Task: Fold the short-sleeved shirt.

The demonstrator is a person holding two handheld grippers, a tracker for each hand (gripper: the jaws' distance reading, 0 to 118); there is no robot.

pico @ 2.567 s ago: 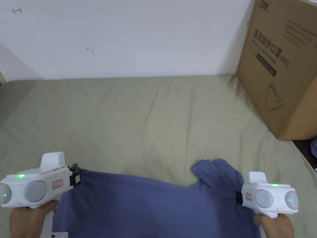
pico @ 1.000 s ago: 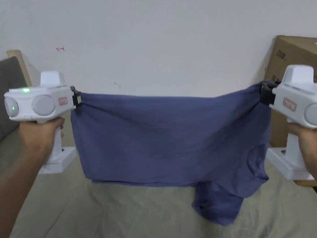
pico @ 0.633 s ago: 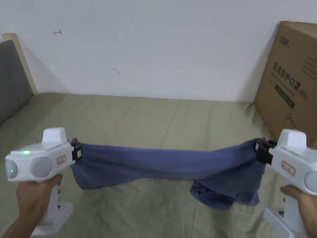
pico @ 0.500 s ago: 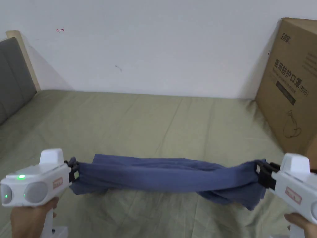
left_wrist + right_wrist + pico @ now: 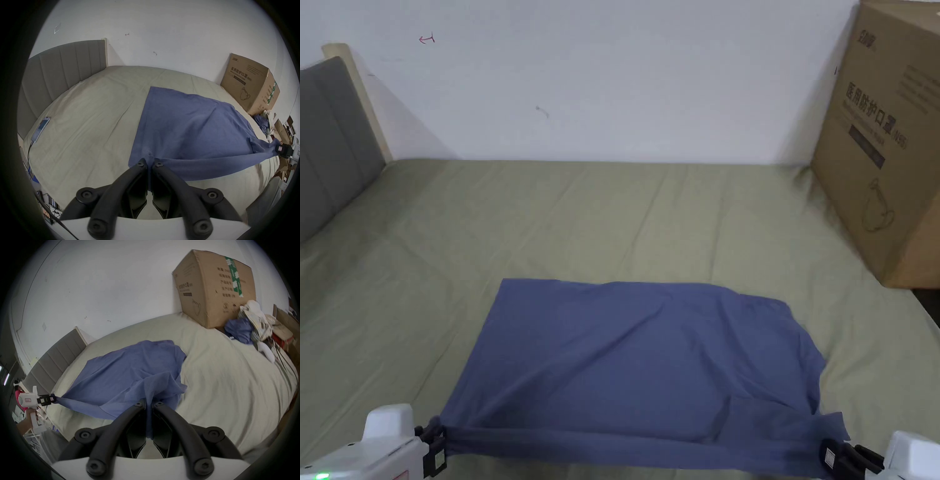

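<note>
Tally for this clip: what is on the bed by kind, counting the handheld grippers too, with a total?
Blue short-sleeved shirt: 1
Brown cardboard box: 1
Phone with a cable near the headboard: 1
White handheld two-jaw grippers: 2, the left gripper and the right gripper, each clamped on the shirt's near edge
Total: 5

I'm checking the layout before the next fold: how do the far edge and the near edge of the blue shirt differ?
The shirt's far edge lies loose and flat on the bed; its near edge is stretched taut in a band. No gripper touches the far edge; the left gripper and right gripper clamp the near edge's ends. Both edges run side to side.
</note>
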